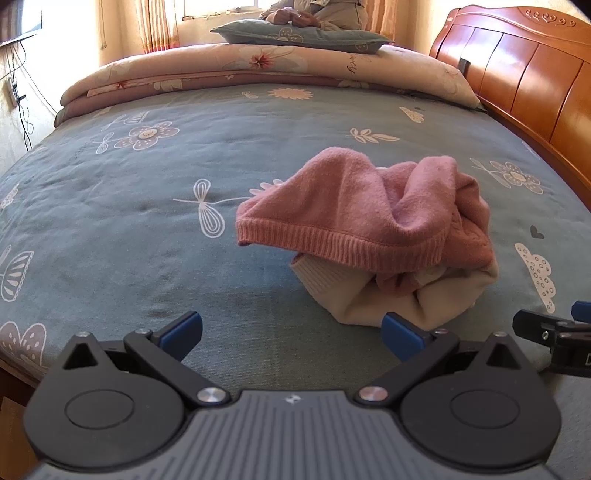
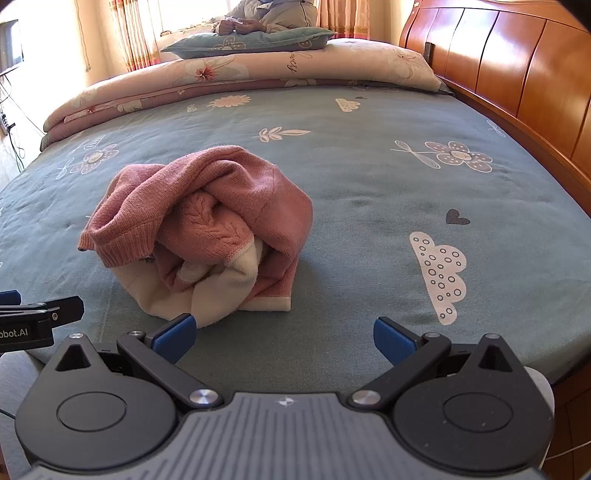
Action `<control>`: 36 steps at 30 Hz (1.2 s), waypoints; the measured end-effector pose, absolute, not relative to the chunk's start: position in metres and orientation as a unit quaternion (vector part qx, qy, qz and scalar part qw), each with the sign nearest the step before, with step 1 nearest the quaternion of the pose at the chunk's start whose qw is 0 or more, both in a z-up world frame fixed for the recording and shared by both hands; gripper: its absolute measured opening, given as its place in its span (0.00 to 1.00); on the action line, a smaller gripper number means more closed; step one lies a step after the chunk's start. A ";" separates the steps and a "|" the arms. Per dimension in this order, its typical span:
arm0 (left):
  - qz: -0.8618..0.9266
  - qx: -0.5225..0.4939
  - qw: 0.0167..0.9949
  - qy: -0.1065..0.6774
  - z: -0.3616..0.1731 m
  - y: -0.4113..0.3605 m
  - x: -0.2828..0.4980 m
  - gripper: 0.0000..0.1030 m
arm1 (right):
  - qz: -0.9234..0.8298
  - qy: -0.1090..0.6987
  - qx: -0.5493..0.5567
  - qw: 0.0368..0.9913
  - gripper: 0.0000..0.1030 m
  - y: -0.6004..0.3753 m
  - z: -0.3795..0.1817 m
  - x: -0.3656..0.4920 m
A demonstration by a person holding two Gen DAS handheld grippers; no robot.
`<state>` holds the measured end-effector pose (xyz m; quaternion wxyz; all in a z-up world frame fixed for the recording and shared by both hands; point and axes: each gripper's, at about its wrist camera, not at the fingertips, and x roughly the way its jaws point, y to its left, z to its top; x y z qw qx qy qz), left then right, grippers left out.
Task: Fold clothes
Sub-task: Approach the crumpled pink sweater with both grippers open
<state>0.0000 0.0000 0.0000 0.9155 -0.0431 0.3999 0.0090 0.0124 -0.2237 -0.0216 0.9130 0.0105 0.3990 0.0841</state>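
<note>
Sweater: seen right of centre in the left view, left of centre in the right view. A pink and cream knit, bunched in a heap on the bed. No flat fold is shown.
Hem: the ribbed pink edge is draped over the cream part, facing the lower left of the left view.
Cream part: tucked under the pink, at the near side of the heap.
Left tool: held low at the bottom of its frame, blue pads spread wide, nothing between them. The right pad sits just before the heap's near edge.
Right tool: likewise spread and empty, bottom of its frame. Its left pad is near the cream edge.
Placement: both tools are held side by side before the heap, probably so that each can reach one side of it.
Stage: judged unfolded as it lies; the heap would need spreading flat before any fold.
Quilt: folded along the upper part of the frame, a pillow on top, well apart from the sweater.
Person: seated beyond the pillow, top centre, hands together.
Headboard: wooden, upper right.
</note>
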 end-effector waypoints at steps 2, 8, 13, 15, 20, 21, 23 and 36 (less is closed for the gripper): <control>0.010 -0.037 0.917 0.397 0.000 -0.001 0.000 0.99 | 0.085 0.398 0.012 0.913 1.00 -0.224 -0.021 0.012; 0.014 -0.019 0.922 0.387 0.002 -0.006 -0.001 0.99 | 0.086 0.394 0.013 0.915 1.00 -0.226 -0.023 0.012; 0.048 -0.005 0.921 0.385 0.000 -0.007 0.000 0.99 | 0.086 0.395 0.017 0.914 1.00 -0.227 -0.024 0.014; 0.045 -0.012 0.920 0.389 -0.001 -0.006 0.003 0.99 | 0.088 0.395 0.019 0.914 1.00 -0.227 -0.026 0.015; 0.036 -0.009 0.919 0.393 -0.002 -0.007 0.008 0.99 | 0.099 0.380 0.017 0.919 1.00 -0.231 -0.029 0.018; 0.032 -0.006 0.919 0.393 -0.002 -0.008 0.009 0.99 | 0.104 0.373 0.015 0.922 1.00 -0.232 -0.029 0.018; 0.029 0.003 0.920 0.392 -0.002 -0.010 0.011 0.99 | 0.120 0.352 0.005 0.928 1.00 -0.232 -0.029 0.017; -0.042 0.040 0.934 0.353 -0.007 -0.017 0.022 0.99 | 0.172 0.322 0.004 0.931 1.00 -0.241 -0.039 0.038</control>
